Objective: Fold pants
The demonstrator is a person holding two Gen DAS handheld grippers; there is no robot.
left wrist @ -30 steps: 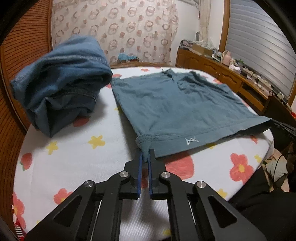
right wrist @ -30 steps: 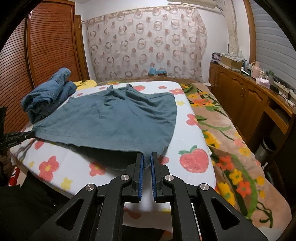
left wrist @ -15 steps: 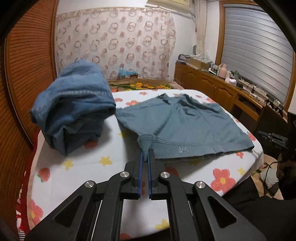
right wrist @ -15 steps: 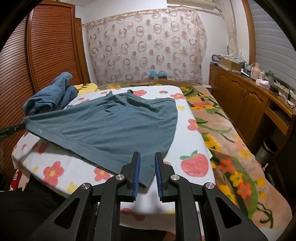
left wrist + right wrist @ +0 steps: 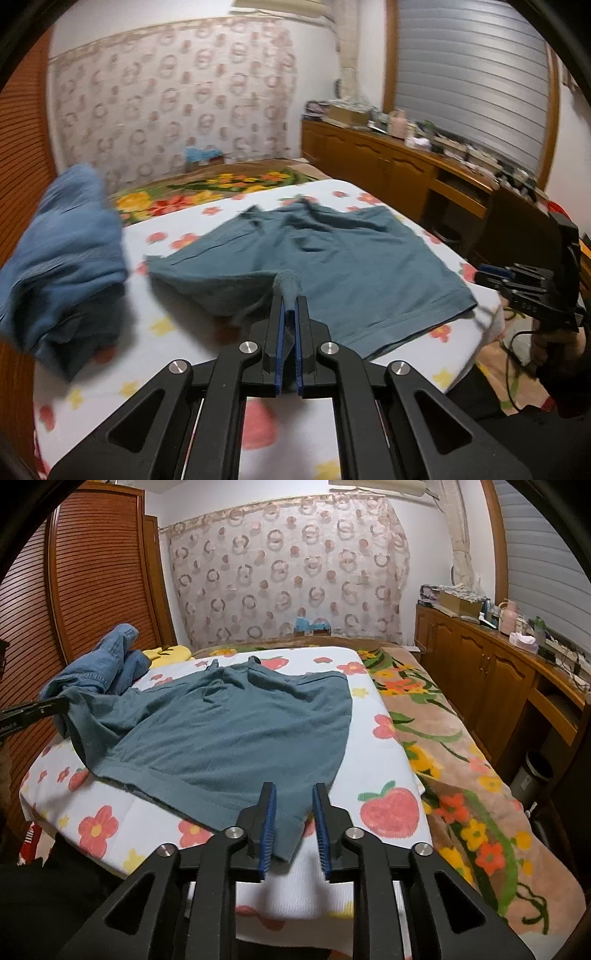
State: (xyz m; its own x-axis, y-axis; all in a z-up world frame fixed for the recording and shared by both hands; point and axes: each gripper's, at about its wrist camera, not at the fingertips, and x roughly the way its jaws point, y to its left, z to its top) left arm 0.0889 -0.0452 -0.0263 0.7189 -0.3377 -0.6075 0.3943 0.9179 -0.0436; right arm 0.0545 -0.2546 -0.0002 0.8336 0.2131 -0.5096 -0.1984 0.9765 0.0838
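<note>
The left gripper (image 5: 289, 306) is clamped narrow on a bunched corner of the teal pants (image 5: 332, 258), with a twist of fabric pinched between its 2 blue-padded fingers (image 5: 281, 332) and rising just past the tips. From that pinch the cloth hangs in a lifted, shadowed fold to the gripper's left and ahead, while the rest of the garment lies flat on the white flower-print sheet (image 5: 177, 332) ahead and to the right, its hemmed edge running toward the sheet's near right corner. A heap of blue denim (image 5: 66, 266) sits to the left of this gripper, close beside the raised fold; whether they touch is blurred. Far to the right, the other tool shows as a dark shape past the sheet's edge. The right gripper (image 5: 293, 797) stands wide, its 2 fingers (image 5: 269, 823) spread apart with nothing between them, and the nearest corner of the teal pants (image 5: 229, 738) lies on the sheet directly below and just ahead of the gap. From this view the garment spreads ahead and to the left, its far left corner lifted toward the dark tip of the left tool at the frame's edge. The denim (image 5: 103, 664) lies beyond that corner, and a floral blanket (image 5: 443, 746) covers the bed to the right.
</note>
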